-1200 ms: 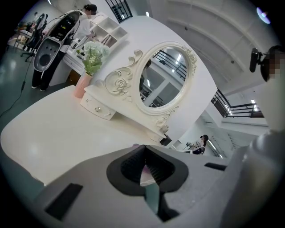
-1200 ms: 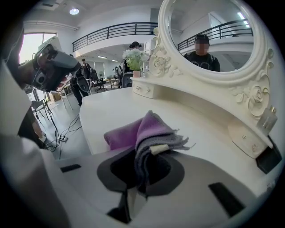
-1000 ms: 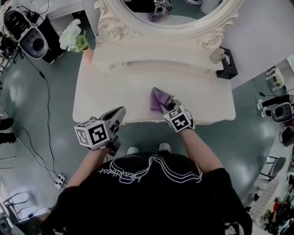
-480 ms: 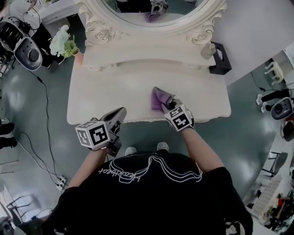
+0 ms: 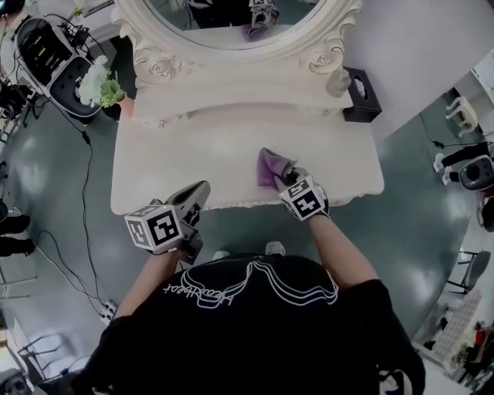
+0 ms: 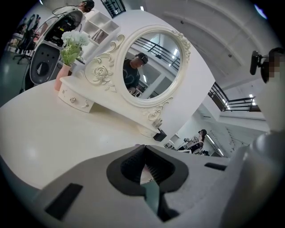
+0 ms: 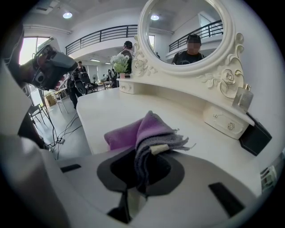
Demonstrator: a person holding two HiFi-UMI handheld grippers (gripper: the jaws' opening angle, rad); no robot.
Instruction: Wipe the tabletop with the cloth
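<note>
While right gripper point(image 5: 288, 177) clamps cloth point(image 5: 268, 164), left gripper point(image 5: 201, 190) hangs closed — empty.

Through the head view I look down on a glossy grey-green floor point(image 5: 46, 177) spreading round a white dressing table point(image 5: 193, 154), which backs onto a plain white wall point(image 5: 432, 38). An oval mirror point(image 5: 231, 19) in a carved rose frame stands along the table's back edge. White flowers point(image 5: 99, 73) sit at its back left corner and a black box point(image 5: 361, 94) at its back right. Cables point(image 5: 83, 154) trail over the floor on the left. The right gripper view shows me a railed mezzanine point(image 7: 100, 38), round ceiling lights point(image 7: 67, 15) and a bright window point(image 7: 26, 46).
</note>
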